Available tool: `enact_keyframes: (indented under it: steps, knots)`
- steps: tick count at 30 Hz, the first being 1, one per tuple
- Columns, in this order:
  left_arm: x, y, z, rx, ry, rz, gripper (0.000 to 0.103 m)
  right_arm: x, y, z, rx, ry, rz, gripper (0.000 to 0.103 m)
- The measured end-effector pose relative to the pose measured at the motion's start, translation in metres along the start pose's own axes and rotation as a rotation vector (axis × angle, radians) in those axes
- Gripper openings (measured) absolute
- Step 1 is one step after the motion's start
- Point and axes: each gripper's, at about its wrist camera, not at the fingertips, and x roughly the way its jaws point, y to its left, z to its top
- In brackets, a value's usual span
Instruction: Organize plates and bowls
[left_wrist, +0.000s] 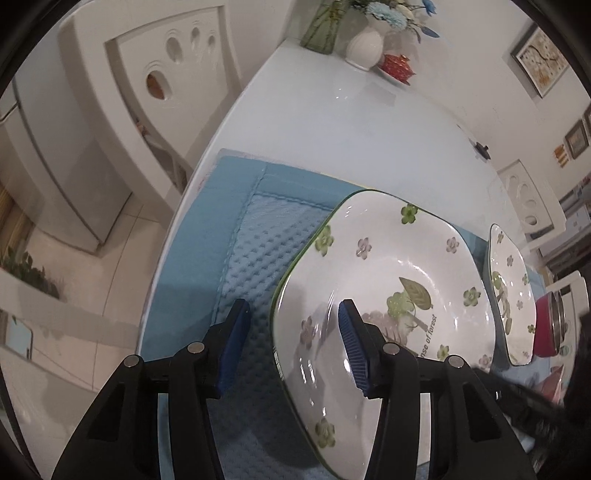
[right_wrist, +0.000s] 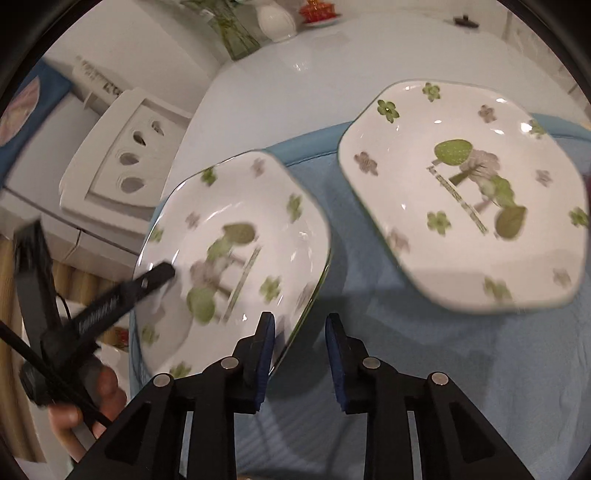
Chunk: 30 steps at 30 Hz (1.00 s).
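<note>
Left wrist view: we hold the left gripper (left_wrist: 293, 343) spread, fingers astride the near plate (left_wrist: 384, 314) rim on the blue mat (left_wrist: 255, 243) | advice: we'd seat pads deep before closing, glaze looks slick | plate: white squarish, green flowers | far plate (left_wrist: 511, 295) beside | right gripper (right_wrist: 300, 354) agape, empty.
</note>
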Motion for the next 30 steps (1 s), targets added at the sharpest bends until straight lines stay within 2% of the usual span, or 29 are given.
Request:
enact_keyframes:
  steps: [6,8,11,14,18,22,25,30]
  knots:
    - [0.005,-0.007,0.003,0.059,-0.009,-0.022,0.046,0.016,0.007,0.023,-0.086,-0.012,0.005,0.025]
    - [0.005,-0.014,0.002,0.105,-0.021,0.005,0.043,0.020,0.014,0.026,-0.128,-0.022,-0.006,0.025]
    - [0.001,-0.018,-0.001,0.144,-0.052,0.046,0.031,0.021,0.019,0.026,-0.179,-0.041,-0.033,0.025]
    - [-0.008,-0.012,-0.004,0.127,-0.072,0.011,0.023,0.017,0.019,0.022,-0.212,-0.066,-0.047,0.025]
    - [-0.025,-0.017,-0.011,0.168,-0.113,0.024,0.017,0.007,0.022,0.016,-0.268,-0.077,-0.035,0.025]
    - [-0.035,-0.021,-0.018,0.198,-0.129,0.030,0.017,-0.003,0.023,0.009,-0.298,-0.086,-0.023,0.025]
    - [-0.028,-0.016,-0.022,0.175,-0.107,0.025,0.016,0.002,0.021,0.004,-0.299,-0.071,-0.026,0.024]
    - [-0.015,0.010,-0.017,0.064,-0.073,-0.018,0.021,0.004,0.035,-0.010,-0.340,-0.051,-0.025,0.024]
